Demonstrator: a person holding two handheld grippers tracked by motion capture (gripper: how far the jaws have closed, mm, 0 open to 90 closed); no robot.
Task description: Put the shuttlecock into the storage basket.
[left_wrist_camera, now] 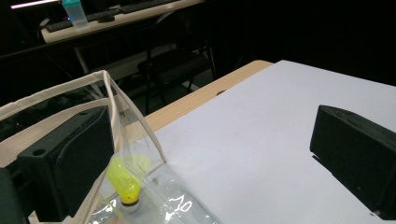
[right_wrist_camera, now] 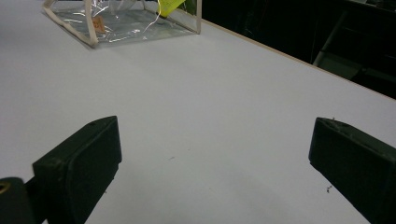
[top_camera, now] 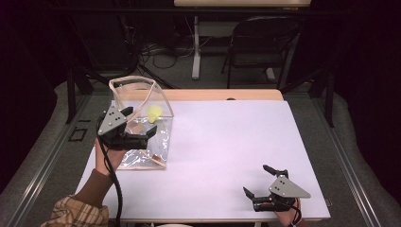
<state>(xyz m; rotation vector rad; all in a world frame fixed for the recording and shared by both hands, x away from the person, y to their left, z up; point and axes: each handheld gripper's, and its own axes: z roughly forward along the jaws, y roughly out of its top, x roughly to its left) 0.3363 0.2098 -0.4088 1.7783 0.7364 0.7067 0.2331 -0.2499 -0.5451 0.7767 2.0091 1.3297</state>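
Observation:
A clear plastic bag (top_camera: 142,142) with beige trim stands open at the table's left. A yellow shuttlecock (top_camera: 153,113) lies inside it, cork end down (left_wrist_camera: 125,179). My left gripper (top_camera: 140,121) is open at the bag. In the left gripper view (left_wrist_camera: 212,140) one jaw shows through the bag's clear wall (left_wrist_camera: 135,140), and the other hangs over bare table outside it. Nothing is pinched. My right gripper (top_camera: 256,179) is open near the front right edge, low over the table (right_wrist_camera: 212,140), with nothing between its jaws. From there the bag (right_wrist_camera: 121,23) and shuttlecock (right_wrist_camera: 169,6) lie far off.
The white-topped table (top_camera: 227,142) has a wooden strip along its far edge. A small brown tag (top_camera: 155,157) lies in the bag's near corner. Beyond the table stand a dark folding chair (top_camera: 257,42) and a desk with a teal-capped bottle (left_wrist_camera: 77,13).

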